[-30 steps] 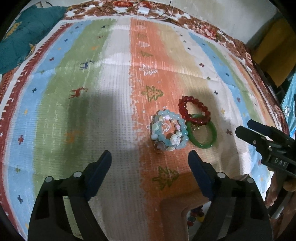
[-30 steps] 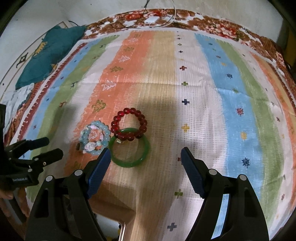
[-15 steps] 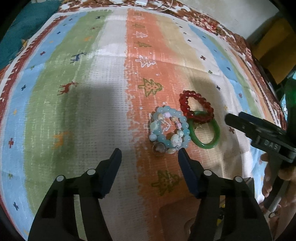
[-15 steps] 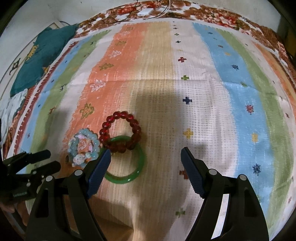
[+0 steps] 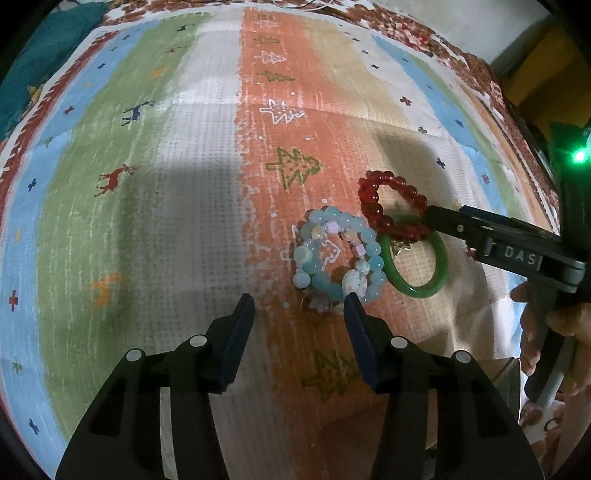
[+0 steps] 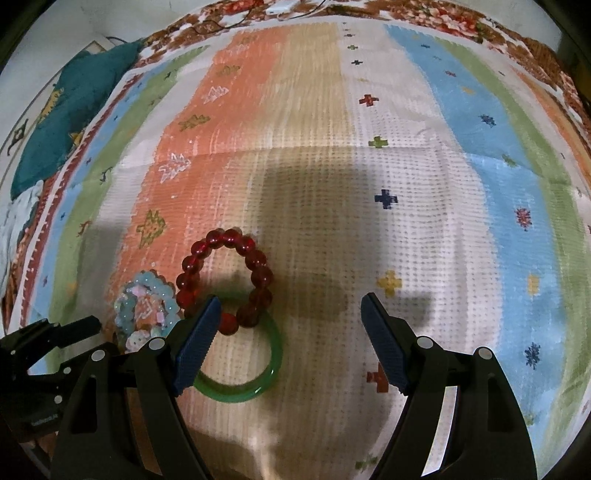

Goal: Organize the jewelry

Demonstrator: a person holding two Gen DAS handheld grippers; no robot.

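Three bracelets lie together on a striped cloth. A pale blue beaded bracelet (image 5: 338,260) is just ahead of my left gripper (image 5: 298,308), which is open and empty, its right finger close to the beads. A red beaded bracelet (image 5: 391,208) overlaps a green bangle (image 5: 415,266). In the right wrist view the red bracelet (image 6: 225,280) rests on the green bangle (image 6: 240,369), with the blue bracelet (image 6: 146,314) to the left. My right gripper (image 6: 290,323) is open and empty, its left finger over the bangle's left side.
The striped cloth (image 5: 184,184) covers the whole surface. A teal cloth (image 6: 74,110) lies at the far left edge. A wooden box edge (image 5: 369,435) shows under the left gripper. Cables (image 6: 280,7) lie at the far edge.
Both grippers have moved forward toward the bracelets. The left gripper's jaws have narrowed. The right gripper's finger now overlaps the green bangle.
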